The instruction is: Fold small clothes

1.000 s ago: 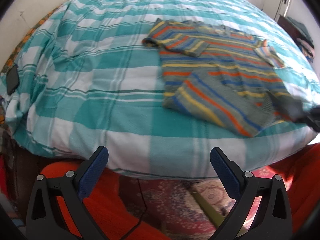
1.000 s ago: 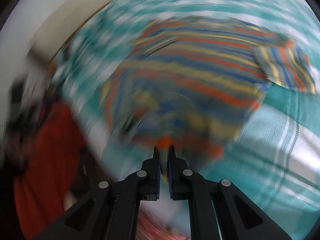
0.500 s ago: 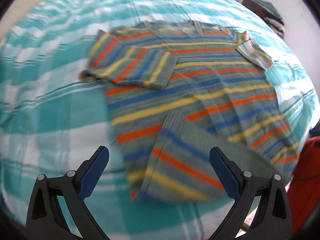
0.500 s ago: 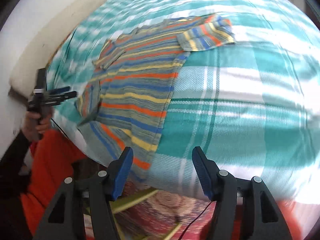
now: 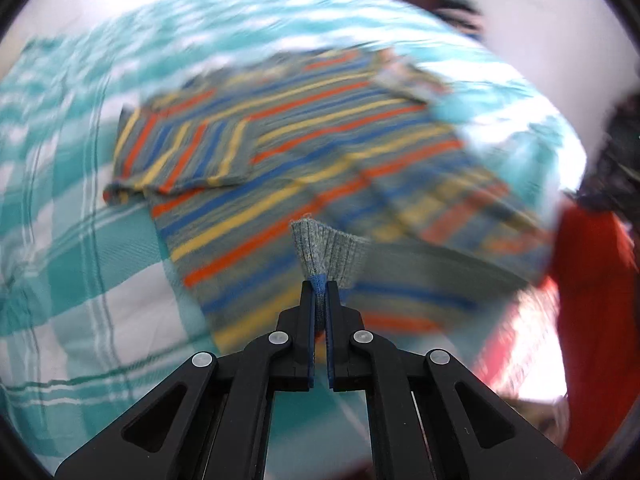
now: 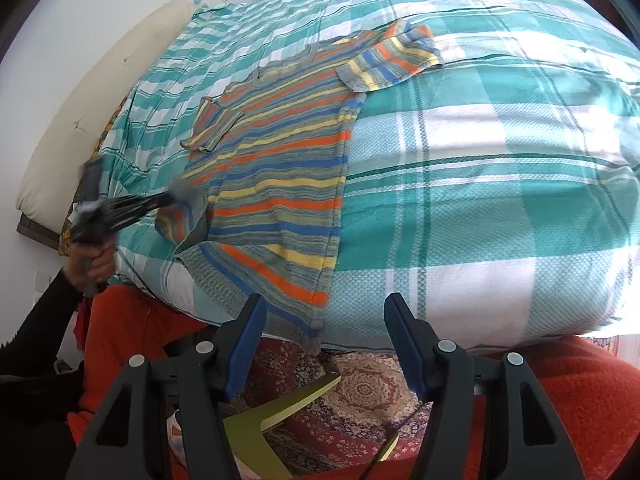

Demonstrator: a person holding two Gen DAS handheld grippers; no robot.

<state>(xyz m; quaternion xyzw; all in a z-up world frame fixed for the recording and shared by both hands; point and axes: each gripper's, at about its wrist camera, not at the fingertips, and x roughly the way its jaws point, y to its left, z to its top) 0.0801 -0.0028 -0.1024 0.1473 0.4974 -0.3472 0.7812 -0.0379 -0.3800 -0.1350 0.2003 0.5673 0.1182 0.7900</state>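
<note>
Your left gripper [image 5: 319, 286] pinches the ribbed hem corner of the striped sweater [image 6: 276, 168], which lies spread on the teal checked bedspread [image 6: 480, 184] near the bed's edge, while your right gripper [image 6: 324, 340] hangs wide open, holding nothing.

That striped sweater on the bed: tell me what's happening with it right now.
A person is folding the striped sweater on the checked bedspread. The left gripper is shut on a ribbed edge of the sweater, lifted off the bed. The right gripper is open and holds nothing, hanging at the bed's near edge by the sweater's hem. One sleeve lies across the chest; the other lies out to the side.
</note>
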